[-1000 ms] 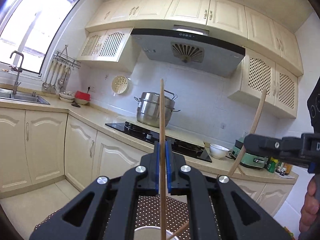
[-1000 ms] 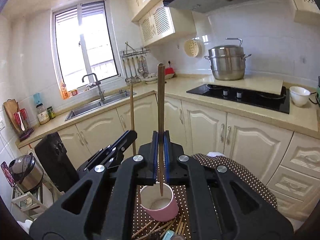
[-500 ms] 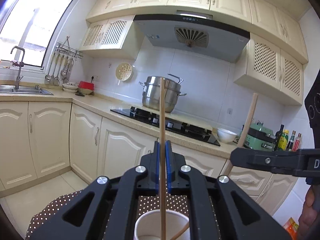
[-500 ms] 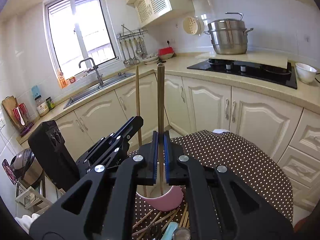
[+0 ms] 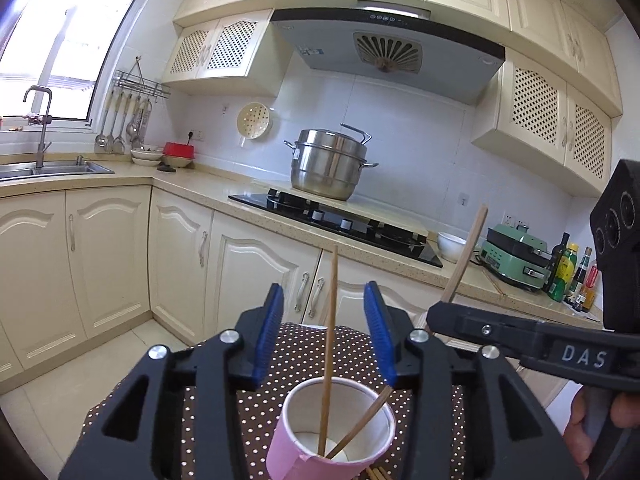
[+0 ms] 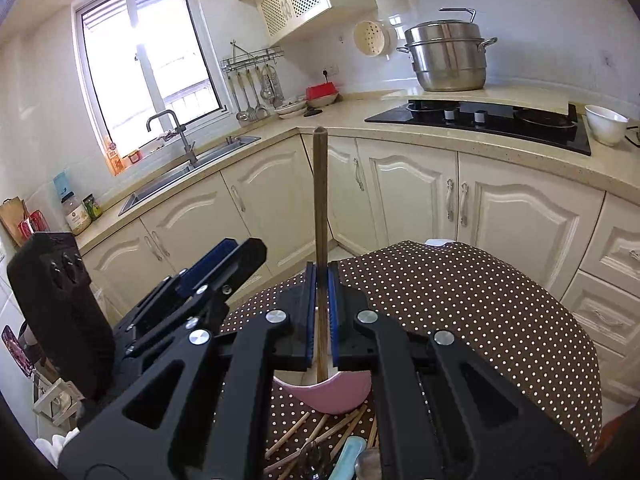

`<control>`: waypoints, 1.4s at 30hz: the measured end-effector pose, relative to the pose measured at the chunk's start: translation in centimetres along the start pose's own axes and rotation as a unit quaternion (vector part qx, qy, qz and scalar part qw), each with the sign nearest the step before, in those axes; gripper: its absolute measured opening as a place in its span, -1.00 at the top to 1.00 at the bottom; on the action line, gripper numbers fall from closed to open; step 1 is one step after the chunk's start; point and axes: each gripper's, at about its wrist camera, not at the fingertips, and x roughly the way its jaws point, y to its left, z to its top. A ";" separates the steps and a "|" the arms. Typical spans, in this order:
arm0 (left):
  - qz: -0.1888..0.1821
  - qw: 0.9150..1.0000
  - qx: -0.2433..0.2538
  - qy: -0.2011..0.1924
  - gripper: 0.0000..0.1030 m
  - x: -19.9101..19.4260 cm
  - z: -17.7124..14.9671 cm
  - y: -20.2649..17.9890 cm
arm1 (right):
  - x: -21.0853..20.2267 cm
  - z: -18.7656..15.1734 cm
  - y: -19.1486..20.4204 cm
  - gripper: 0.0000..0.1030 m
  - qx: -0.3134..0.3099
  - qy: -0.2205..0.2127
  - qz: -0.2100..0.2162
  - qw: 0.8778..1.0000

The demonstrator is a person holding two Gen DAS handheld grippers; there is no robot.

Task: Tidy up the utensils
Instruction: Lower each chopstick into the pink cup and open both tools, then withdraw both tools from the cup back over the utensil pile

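Compared with a second ago, the left gripper (image 5: 324, 334) is no longer pinching its thin chopstick (image 5: 329, 354): its blue jaws are opening and standing clear on both sides, while the stick is standing free between them with its lower end inside the pink cup (image 5: 334, 428), beside another chopstick (image 5: 362, 424) leaning on the rim. The right gripper (image 6: 321, 312) is sitting lower than before, and its jaws are staying closed on the darker chopstick (image 6: 320, 216), which is standing upright with its lower tip reaching into the cup (image 6: 332, 394) on the dotted tablecloth (image 6: 472, 304), where more utensils (image 6: 328, 444) are lying in front of the cup
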 end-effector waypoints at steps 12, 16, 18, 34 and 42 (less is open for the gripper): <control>0.031 0.998 0.008 0.045 -0.16 -3.5 0.4 0.6 | 0.1 -0.8 0.9 0.84 0.016 0.000 -0.014 1.000; 0.033 0.998 0.013 0.051 -0.23 -5.0 0.2 0.7 | -0.5 -1.2 1.1 -0.16 0.026 -0.012 -0.020 0.999; 0.034 0.998 0.013 0.049 -0.28 -5.8 0.3 0.9 | -1.2 -1.3 1.6 -0.20 0.016 -0.022 -0.030 0.999; 0.031 0.999 0.014 0.040 -0.41 -11.1 0.8 0.9 | -5.2 -2.4 2.4 -0.47 0.033 -0.043 -0.041 0.998; 0.030 0.998 0.027 0.042 -0.43 -12.6 0.7 0.1 | -7.3 -3.1 2.8 -0.51 0.037 -0.050 -0.042 0.997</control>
